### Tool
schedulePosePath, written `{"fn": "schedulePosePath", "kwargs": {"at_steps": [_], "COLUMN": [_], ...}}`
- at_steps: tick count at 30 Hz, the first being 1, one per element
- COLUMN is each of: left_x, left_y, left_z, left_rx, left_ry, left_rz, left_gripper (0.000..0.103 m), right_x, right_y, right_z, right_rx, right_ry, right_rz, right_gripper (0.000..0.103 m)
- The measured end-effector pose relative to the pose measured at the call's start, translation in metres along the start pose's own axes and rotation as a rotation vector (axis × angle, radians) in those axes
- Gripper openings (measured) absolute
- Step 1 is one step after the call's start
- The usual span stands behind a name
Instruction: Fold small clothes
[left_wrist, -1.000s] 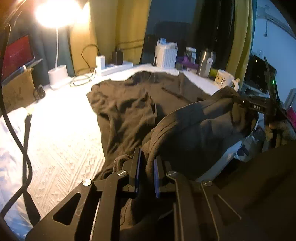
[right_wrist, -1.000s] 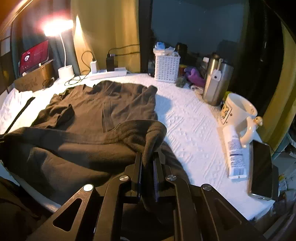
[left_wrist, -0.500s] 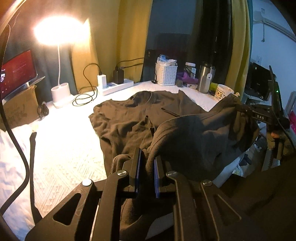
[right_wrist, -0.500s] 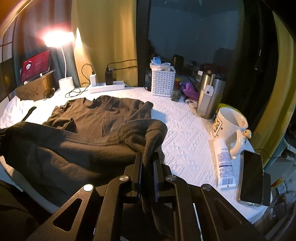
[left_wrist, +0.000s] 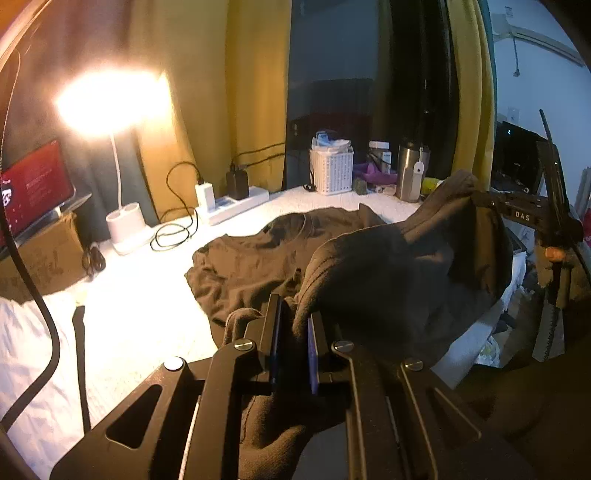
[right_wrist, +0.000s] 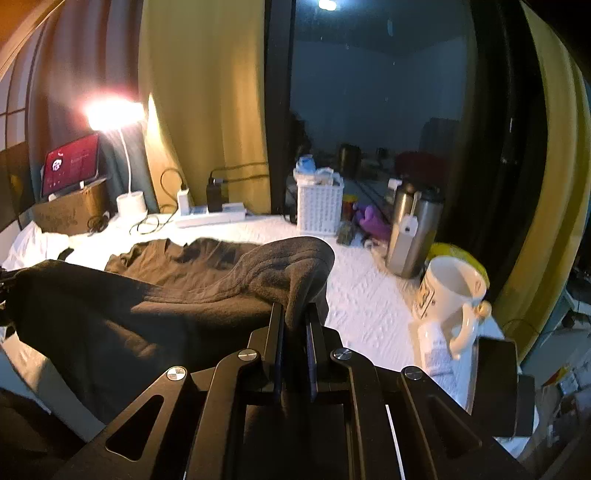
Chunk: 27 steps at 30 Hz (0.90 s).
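Here, the left gripper (left_wrist: 293, 325) and right gripper (right_wrist: 295, 321) pinch the dark shirt's (left_wrist: 258, 258) hem, lifted; swinging toward two o'clock could topple the mug (right_wrist: 452, 291).

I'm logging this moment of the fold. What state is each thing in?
Left claw: shut on the shirt hem.
Right claw: shut on the shirt hem.
Dark shirt: hem lifted, far end lying on the bed.
Desk lamp: on.
Tablet: screen lit.
Mug: upright.

Dark brown garment (left_wrist: 388, 280), near hem lifted, far half flat
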<state>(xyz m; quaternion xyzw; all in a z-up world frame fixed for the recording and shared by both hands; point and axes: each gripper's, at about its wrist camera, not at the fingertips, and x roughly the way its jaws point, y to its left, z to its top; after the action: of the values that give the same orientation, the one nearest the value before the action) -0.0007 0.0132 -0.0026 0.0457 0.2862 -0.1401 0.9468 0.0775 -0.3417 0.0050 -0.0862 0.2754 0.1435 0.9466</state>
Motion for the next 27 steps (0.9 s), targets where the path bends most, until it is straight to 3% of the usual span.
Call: {"fn": "schedulePosePath", "kwargs": {"at_steps": [14, 27], "left_x": [0.02, 0.066], "left_y": [0.019, 0.058], "left_z": [0.021, 0.037], "left_rx": [0.01, 0.013], "left_ry": [-0.052, -0.002], "left_rz": [0.03, 0.069], "left_gripper": [0.011, 0.011], "right_x": [0.019, 0.089], "right_y": [-0.008, 0.001], "right_z": [0.03, 0.061], "right_rx": [-0.024, -0.057], "right_ry": [-0.052, -0.011], "right_rz": [-0.007, 0.019], "right_gripper": [0.01, 0.01]}}
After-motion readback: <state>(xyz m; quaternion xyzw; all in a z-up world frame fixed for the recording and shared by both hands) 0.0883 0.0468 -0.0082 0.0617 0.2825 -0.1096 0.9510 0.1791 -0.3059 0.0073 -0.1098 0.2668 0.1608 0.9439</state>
